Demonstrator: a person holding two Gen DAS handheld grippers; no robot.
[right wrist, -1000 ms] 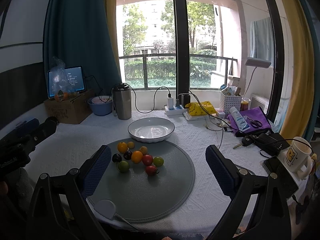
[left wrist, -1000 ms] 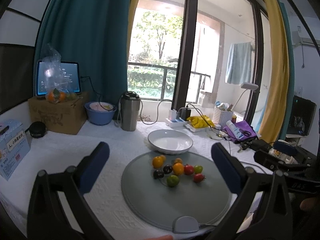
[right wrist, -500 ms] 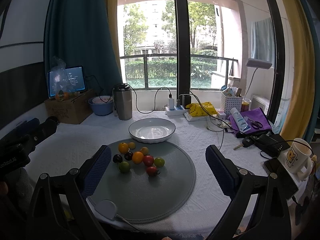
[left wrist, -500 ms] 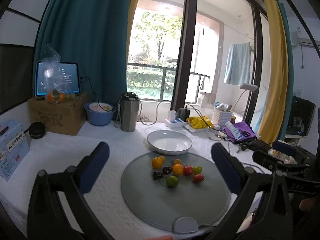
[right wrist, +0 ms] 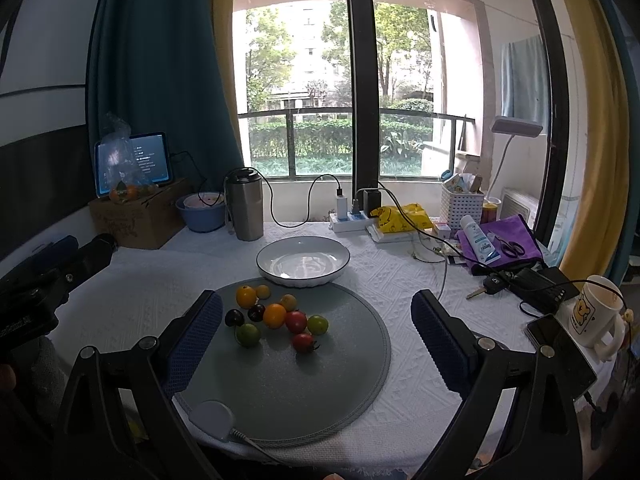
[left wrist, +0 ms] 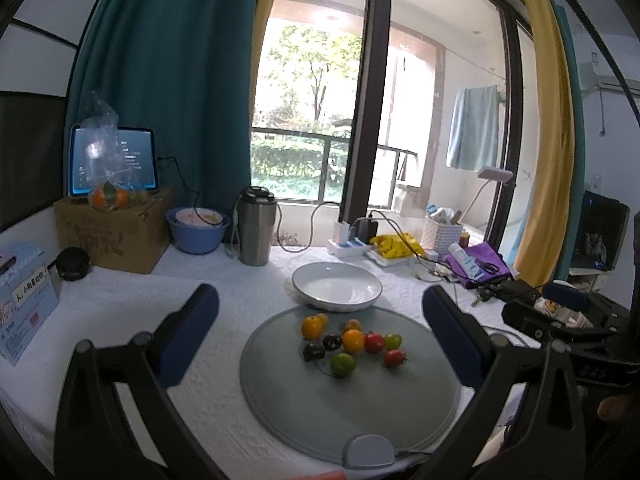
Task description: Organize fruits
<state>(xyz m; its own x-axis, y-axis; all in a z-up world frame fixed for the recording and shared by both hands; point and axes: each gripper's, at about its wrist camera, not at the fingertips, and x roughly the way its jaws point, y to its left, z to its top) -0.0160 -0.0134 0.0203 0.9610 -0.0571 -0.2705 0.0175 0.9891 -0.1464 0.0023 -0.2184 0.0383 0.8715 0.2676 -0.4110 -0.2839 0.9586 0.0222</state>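
Observation:
Several small tomatoes, orange (left wrist: 353,340), red (left wrist: 374,342), green (left wrist: 342,364) and dark (left wrist: 313,351), lie in a cluster on a round grey mat (left wrist: 352,412). An empty white plate (left wrist: 336,285) stands just behind the mat. The cluster (right wrist: 274,315), mat (right wrist: 288,392) and plate (right wrist: 303,261) also show in the right wrist view. My left gripper (left wrist: 320,320) is open and empty, held above the mat's near side. My right gripper (right wrist: 316,328) is open and empty, also short of the fruit.
A steel flask (left wrist: 256,226), blue bowl (left wrist: 198,230) and cardboard box (left wrist: 114,234) stand at the back left. A power strip with cables (right wrist: 352,214), purple cloth (right wrist: 502,242), phone (right wrist: 560,344) and mug (right wrist: 596,312) crowd the right. A white puck (right wrist: 212,418) lies on the mat's near edge.
Both grippers have drifted slightly; the fruit, mat and plate look a little farther off in the left view and a little nearer in the right view. Nothing was grasped.

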